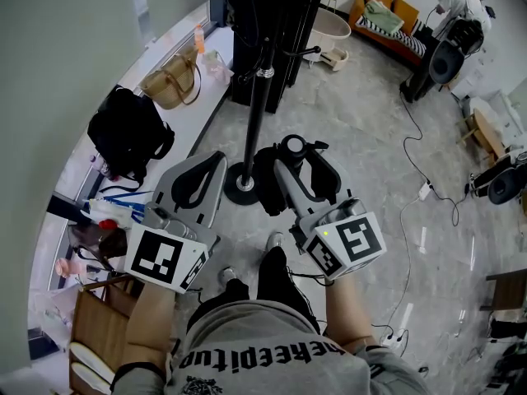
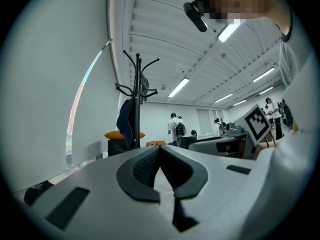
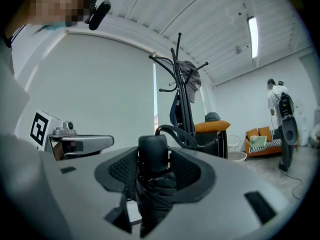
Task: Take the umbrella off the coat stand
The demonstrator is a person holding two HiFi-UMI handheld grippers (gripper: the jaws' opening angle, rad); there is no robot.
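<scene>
Umbrella (image 1: pixel 268 179) looks already off the stand (image 1: pixel 257 109) going by the head view. It's a folded black compact, clamped in the right gripper (image 1: pixel 303 161) just beside the stand's base, and the left gripper (image 1: pixel 206 167) hangs next to it with nothing in it. Left gripper view backs that up: jaws closed together and empty, stand well ahead with a dark coat (image 2: pixel 125 124) on it, no umbrella visible from here at all. Right gripper view is the useful one, with the jaws pinched on the umbrella right at its stubby handle and the strap (image 3: pixel 175 131) looping off. I'd guess it's light but squishy in the fabric part, so the hard handle end is the spot to hold.
</scene>
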